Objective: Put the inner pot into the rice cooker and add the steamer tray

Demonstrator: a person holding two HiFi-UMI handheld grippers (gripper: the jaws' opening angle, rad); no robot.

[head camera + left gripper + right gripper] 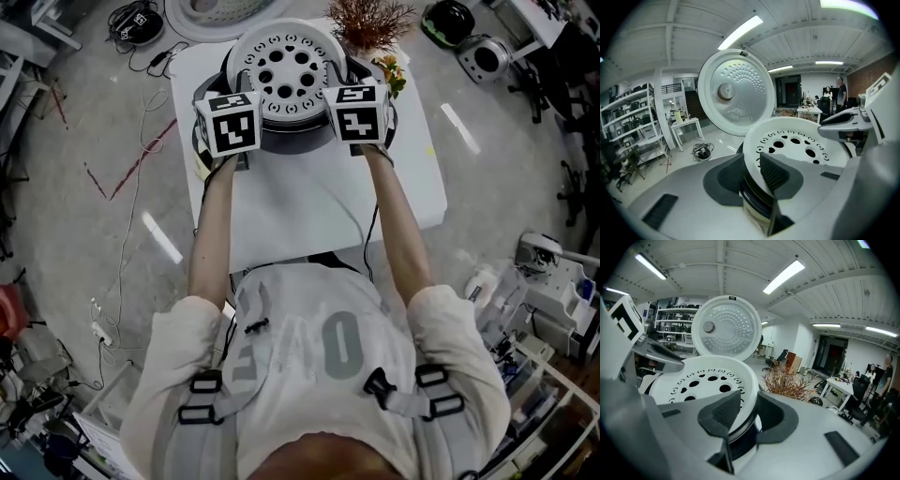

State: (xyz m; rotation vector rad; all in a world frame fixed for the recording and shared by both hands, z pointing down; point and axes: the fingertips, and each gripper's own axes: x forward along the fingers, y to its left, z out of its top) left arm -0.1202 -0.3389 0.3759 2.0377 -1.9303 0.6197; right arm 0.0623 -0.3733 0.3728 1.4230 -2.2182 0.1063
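Observation:
The white steamer tray (289, 75) with round holes sits level over the mouth of the dark rice cooker (286, 141) on the white table (309, 211). My left gripper (239, 101) is shut on the tray's left rim and my right gripper (349, 98) on its right rim. In the left gripper view the tray (797, 140) has its wall pinched between the pads of that gripper (751, 171). A metal pot rim (752, 199) shows just beneath. The right gripper view shows that gripper (749, 411) clamped on the tray (703, 380) likewise. The lid (736, 91) stands open behind.
A dried reddish plant (370, 21) stands at the table's far right, close to the cooker, and it (787, 380) is beside my right gripper. Cables (141, 66) and devices lie on the floor around the table. A second white table (686, 126) stands far off.

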